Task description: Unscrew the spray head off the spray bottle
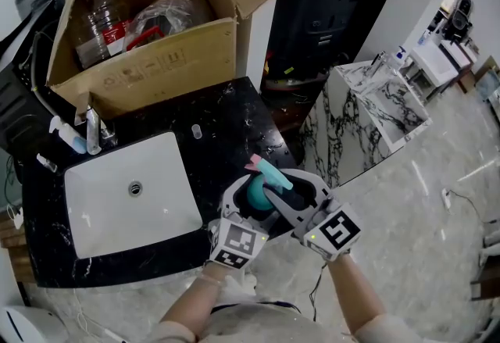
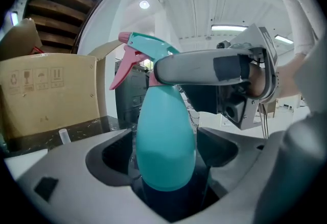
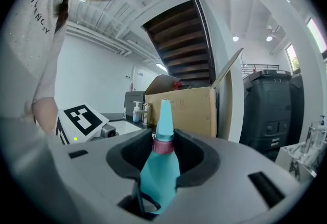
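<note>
Teal plastic spray bottle (image 2: pixel 166 151) is sitting loose between my spread left fingers (image 2: pixel 76 169); my right fingers (image 3: pixel 232 167) are pinching its pink-triggered spray head (image 2: pixel 145 47), risking a drop.

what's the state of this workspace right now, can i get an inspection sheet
surface: black marble counter with a white square sink and chrome tap.
job's things: teal plastic spray bottle upright between both grippers, its teal and pink spray head on it.
clutter: open brown cardboard box holding clear plastic bottles; small white bottle by the tap; small clear cap.
grippers: left gripper jaws wide around the bottle's body, not clearly pressing; right gripper shut on the spray head.
cables: thin white cable on the floor.
surroundings: marble-patterned white block, black cabinet.
</note>
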`<state>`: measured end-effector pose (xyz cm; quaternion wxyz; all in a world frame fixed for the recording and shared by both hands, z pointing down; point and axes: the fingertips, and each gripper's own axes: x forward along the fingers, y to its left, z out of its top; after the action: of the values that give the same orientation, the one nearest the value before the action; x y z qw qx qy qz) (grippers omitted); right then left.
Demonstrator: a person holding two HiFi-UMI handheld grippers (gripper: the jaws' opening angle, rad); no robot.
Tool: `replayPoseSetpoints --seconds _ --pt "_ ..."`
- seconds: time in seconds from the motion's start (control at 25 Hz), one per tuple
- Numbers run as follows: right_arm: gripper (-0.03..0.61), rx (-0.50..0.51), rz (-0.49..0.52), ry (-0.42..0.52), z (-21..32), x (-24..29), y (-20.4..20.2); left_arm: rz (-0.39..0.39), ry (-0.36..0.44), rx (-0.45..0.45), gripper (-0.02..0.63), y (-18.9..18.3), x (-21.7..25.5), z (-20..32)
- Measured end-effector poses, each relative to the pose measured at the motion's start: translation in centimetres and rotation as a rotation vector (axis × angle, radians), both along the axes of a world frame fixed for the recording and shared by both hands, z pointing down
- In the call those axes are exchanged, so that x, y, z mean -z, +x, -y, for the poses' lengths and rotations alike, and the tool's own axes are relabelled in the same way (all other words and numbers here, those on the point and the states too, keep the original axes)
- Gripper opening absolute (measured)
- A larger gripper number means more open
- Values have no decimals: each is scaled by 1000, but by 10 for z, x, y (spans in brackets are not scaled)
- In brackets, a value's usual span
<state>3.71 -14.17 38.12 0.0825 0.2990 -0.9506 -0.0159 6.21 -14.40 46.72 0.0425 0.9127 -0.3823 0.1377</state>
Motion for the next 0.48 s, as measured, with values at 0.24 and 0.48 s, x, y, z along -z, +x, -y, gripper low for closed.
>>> replayPoseSetpoints --seconds 0.24,0.48 --pt "133 20 19 -5 -2 1 -1 30 34 -57 379 7 1 1" --pt "132 115 37 -23 -6 1 -1 28 19 -133 371 7 -1 -2"
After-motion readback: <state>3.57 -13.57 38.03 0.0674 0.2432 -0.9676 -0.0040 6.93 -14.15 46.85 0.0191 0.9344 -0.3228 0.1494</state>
